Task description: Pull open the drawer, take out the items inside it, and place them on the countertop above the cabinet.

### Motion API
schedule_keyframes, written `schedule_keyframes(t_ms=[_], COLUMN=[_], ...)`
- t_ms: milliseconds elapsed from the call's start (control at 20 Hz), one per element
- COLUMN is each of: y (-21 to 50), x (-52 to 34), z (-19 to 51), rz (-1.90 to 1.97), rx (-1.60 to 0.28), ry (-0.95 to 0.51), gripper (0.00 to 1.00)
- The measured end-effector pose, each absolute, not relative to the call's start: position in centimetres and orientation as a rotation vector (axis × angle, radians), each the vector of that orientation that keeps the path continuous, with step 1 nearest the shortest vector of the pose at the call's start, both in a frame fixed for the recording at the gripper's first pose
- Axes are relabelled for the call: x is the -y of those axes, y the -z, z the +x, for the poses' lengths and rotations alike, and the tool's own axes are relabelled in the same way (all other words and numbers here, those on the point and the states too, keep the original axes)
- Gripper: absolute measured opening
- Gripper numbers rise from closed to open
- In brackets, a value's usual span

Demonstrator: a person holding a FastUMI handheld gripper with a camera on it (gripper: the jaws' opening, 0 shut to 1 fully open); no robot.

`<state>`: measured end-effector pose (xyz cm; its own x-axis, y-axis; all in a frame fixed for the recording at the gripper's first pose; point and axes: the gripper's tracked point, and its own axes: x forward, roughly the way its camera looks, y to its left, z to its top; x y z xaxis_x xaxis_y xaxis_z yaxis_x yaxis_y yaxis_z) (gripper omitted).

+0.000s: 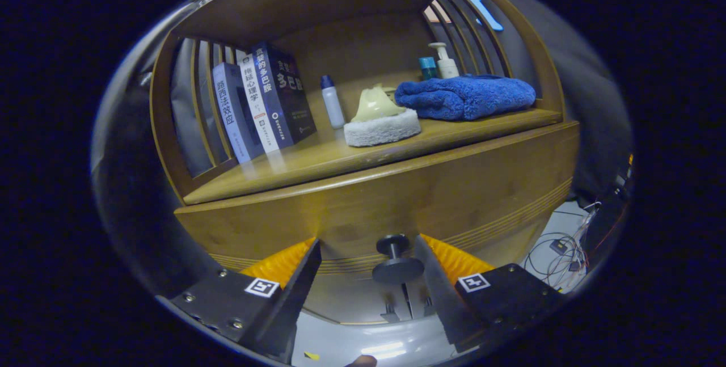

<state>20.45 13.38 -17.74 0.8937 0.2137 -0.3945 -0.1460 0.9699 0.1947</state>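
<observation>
Cabinet (363, 208) is the landmark: wooden, with a countertop (317, 157) under a slatted-side shelf nook. Drawer (454, 197) front sits just below the countertop, flush with the cabinet face, so it looks shut; contents hidden. Knob (397, 262) juts from the drawer front low down, stem pointing straight out toward the camera, disc end nearest.

Gripper (368, 268) is spread wide, fingers (300, 276) flanking the knob without touching it. Knob lies between them, closer to the right finger than the left, about level with the tips. Key relation: pull axis runs along the stem, straight back from the cabinet face, roughly in line with the fingers. Nothing between fingers and knob.

On the countertop, largest down: blue towel (465, 96) at the right; three books (261, 103) leaning at the left; white sponge pad (383, 126) at front centre with a pale moulded piece (375, 105) on top; pump bottle (445, 62) and teal cap (427, 66) behind the towel; small white bottle (332, 102) between books and sponge. Free countertop lies along the front edge, left of the sponge.

Stage is ambiguous: a shut drawer with a stocked countertop fits either items waiting inside or items out and the drawer pushed back. Cables (561, 248) lie on the floor right of the cabinet, clear of the gripper.
</observation>
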Motion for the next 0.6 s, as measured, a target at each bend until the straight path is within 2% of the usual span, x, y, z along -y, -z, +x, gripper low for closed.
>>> schedule_keyframes(t_ms=[600], y=[18.1], x=[-13.7], z=[21.6], rz=[0.173], rx=[-0.427], ry=[-0.189], gripper=[0.99])
